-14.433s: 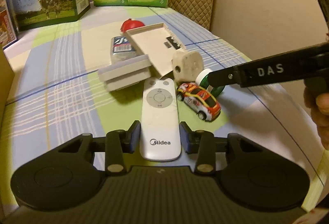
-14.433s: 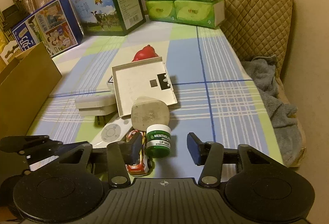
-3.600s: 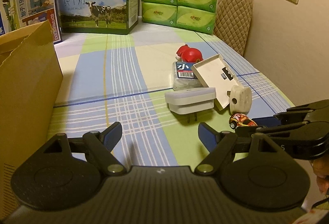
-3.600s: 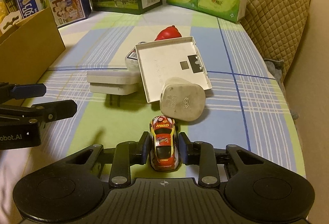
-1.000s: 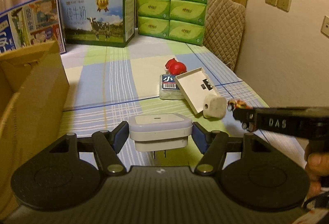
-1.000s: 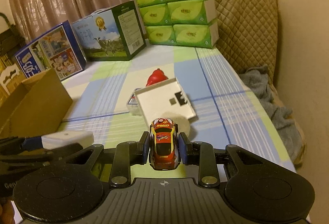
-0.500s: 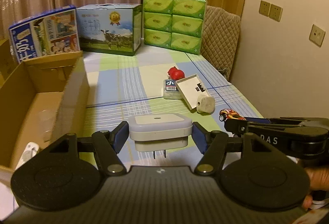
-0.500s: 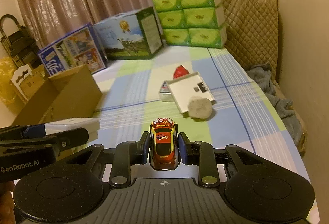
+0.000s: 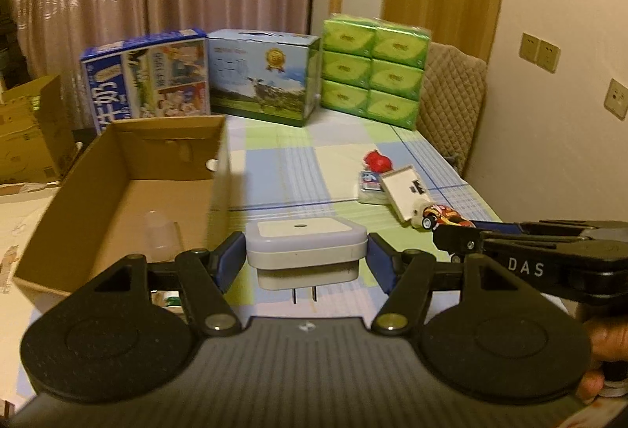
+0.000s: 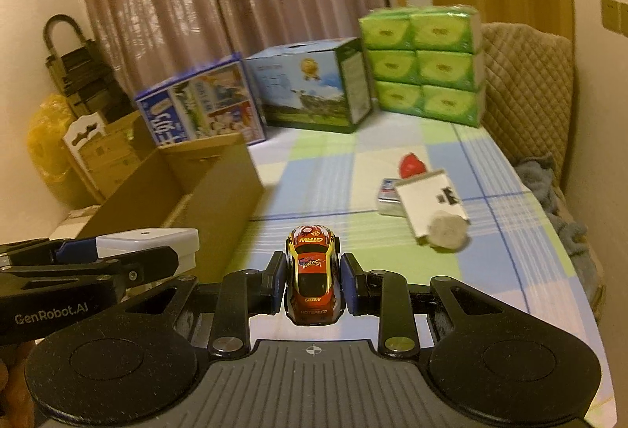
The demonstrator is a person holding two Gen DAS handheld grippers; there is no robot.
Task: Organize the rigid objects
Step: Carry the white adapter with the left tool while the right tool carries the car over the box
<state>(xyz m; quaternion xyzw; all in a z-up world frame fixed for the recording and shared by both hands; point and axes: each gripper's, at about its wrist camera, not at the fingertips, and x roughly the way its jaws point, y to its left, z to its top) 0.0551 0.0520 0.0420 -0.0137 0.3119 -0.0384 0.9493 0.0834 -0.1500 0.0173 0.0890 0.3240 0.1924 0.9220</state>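
My left gripper [image 9: 301, 258] is shut on a white wall plug adapter [image 9: 304, 247], held in the air beside the open cardboard box [image 9: 117, 153]. My right gripper [image 10: 313, 281] is shut on a red and yellow toy car [image 10: 313, 277], also lifted above the table. The car [image 9: 441, 215] and the right gripper also show in the left wrist view. The adapter [image 10: 147, 241] shows at the left of the right wrist view. On the checked cloth lie a white flat case [image 10: 429, 202], a beige round plug [image 10: 447, 232], a small tin [image 10: 386, 194] and a red toy [image 10: 412, 164].
The cardboard box [image 10: 188, 200] stands at the table's left and holds a clear cup [image 9: 159, 232]. Two milk cartons [image 9: 263, 75] and stacked green tissue packs [image 9: 373, 71] line the back. A quilted chair [image 9: 451, 106] stands at the far right.
Both grippers have risen and pulled back with their objects. The view has swung left, so more of the cardboard box's inside shows.
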